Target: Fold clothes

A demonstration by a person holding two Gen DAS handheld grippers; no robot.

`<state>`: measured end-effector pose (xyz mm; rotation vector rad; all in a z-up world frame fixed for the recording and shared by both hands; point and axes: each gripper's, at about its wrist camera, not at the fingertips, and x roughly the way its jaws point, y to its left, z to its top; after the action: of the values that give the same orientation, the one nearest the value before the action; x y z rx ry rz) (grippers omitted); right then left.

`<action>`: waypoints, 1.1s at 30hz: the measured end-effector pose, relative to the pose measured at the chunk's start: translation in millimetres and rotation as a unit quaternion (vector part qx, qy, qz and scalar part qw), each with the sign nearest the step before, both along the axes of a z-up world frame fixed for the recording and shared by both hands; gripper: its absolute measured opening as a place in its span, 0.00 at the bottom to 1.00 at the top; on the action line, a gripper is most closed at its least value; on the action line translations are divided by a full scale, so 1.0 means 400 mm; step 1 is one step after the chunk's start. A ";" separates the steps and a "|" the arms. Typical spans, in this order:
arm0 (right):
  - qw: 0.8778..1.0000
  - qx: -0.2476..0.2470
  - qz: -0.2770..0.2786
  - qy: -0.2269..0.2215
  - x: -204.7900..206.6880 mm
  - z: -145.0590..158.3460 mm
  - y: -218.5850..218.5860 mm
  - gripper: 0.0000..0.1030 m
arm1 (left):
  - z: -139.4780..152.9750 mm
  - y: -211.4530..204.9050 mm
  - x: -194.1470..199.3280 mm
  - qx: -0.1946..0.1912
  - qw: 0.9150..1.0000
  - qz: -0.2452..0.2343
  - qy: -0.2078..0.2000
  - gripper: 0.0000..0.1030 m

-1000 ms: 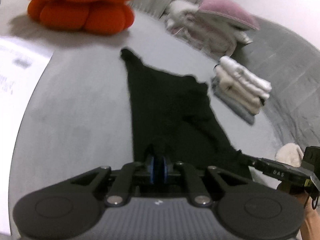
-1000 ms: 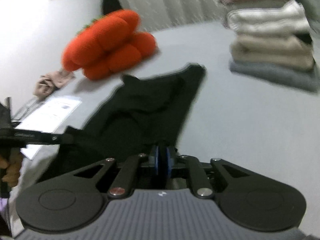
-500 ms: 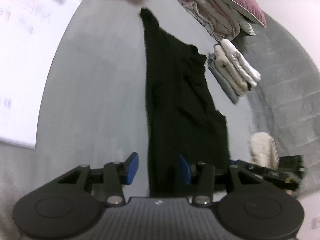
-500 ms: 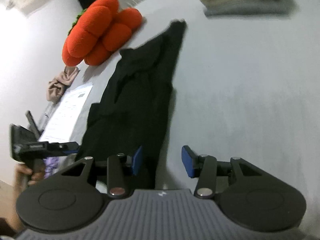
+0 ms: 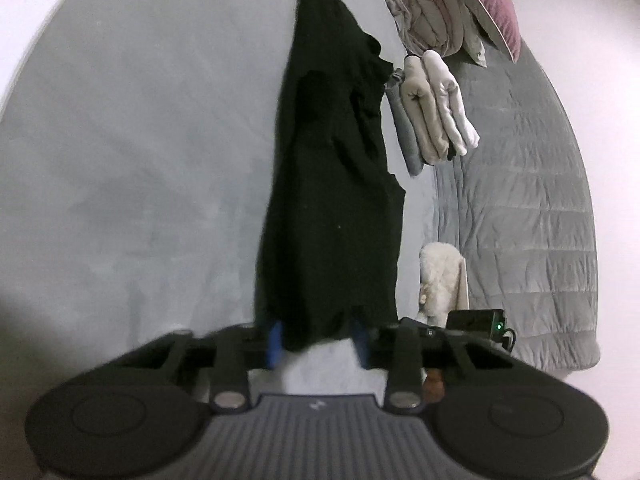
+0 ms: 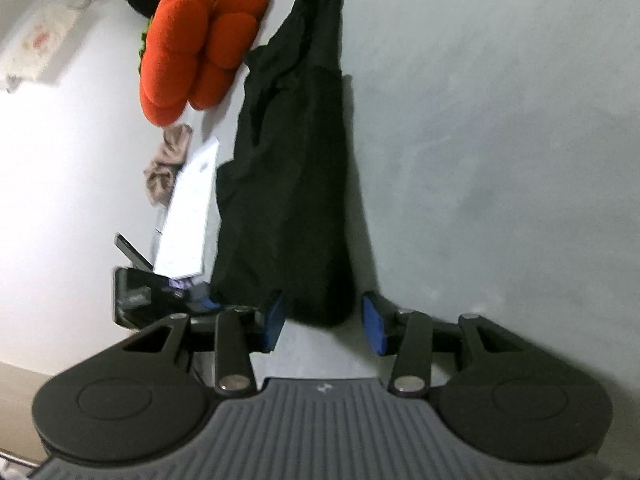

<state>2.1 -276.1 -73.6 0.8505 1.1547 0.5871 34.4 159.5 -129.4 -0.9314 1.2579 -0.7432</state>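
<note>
My left gripper (image 5: 318,340): near hem of black garment (image 5: 332,200) covers inner faces of both blue pads, can't tell if cloth touches them. Garment's far end cut off at top edge in both views. Right gripper (image 6: 323,322): hem blurred, contact w/ pads unclear. Orange cushion (image 6: 196,44) hides part of a black thing behind it, upper left. Pink pillow (image 5: 494,8) clipped at top right.

Your black garment (image 5: 332,184), folded lengthwise into a long narrow strip, wrinkled, lying flat on the grey bed (image 5: 132,168), stretching away from you
</note>
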 end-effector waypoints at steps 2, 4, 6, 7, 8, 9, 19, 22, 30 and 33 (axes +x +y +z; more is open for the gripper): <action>1.000 0.007 -0.010 -0.002 0.008 -0.009 0.002 0.27 | -0.002 -0.003 -0.004 0.009 1.000 -0.001 -0.003 0.08; 1.000 0.003 -0.013 0.000 0.012 -0.012 -0.001 0.06 | 0.010 0.003 -0.009 0.012 1.000 -0.002 -0.007 0.05; 1.000 -0.002 -0.011 -0.003 0.012 -0.007 -0.005 0.06 | 0.020 0.013 -0.016 0.017 1.000 -0.005 -0.013 0.05; 1.000 -0.004 -0.007 -0.010 0.009 0.002 -0.007 0.06 | 0.023 0.019 -0.020 0.015 1.000 -0.006 -0.013 0.05; 1.000 -0.005 -0.002 -0.015 0.007 0.010 -0.009 0.05 | 0.026 0.025 -0.023 0.012 1.000 -0.007 -0.014 0.05; 1.000 -0.007 0.002 -0.020 0.004 0.017 -0.010 0.05 | 0.023 0.025 -0.025 0.017 1.000 -0.009 -0.015 0.05; 0.997 -0.056 0.031 -0.035 0.017 0.023 0.011 0.16 | 0.058 0.030 -0.017 0.049 0.997 -0.046 -0.047 0.37; 0.994 -0.083 0.006 -0.067 0.011 0.048 -0.006 0.29 | 0.102 0.050 -0.010 0.062 0.994 -0.035 -0.087 0.61; 0.941 -0.229 -0.059 -0.244 -0.008 0.125 0.066 0.32 | 0.194 -0.010 -0.010 0.234 0.922 0.092 -0.295 0.61; 0.913 -0.275 -0.057 -0.295 0.002 0.122 0.112 0.32 | 0.198 -0.092 -0.010 0.282 0.885 0.074 -0.363 0.60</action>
<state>2.8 -231.2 -24.8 0.2168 0.6490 0.3508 30.3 122.7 -50.2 -0.2111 0.6505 -0.4818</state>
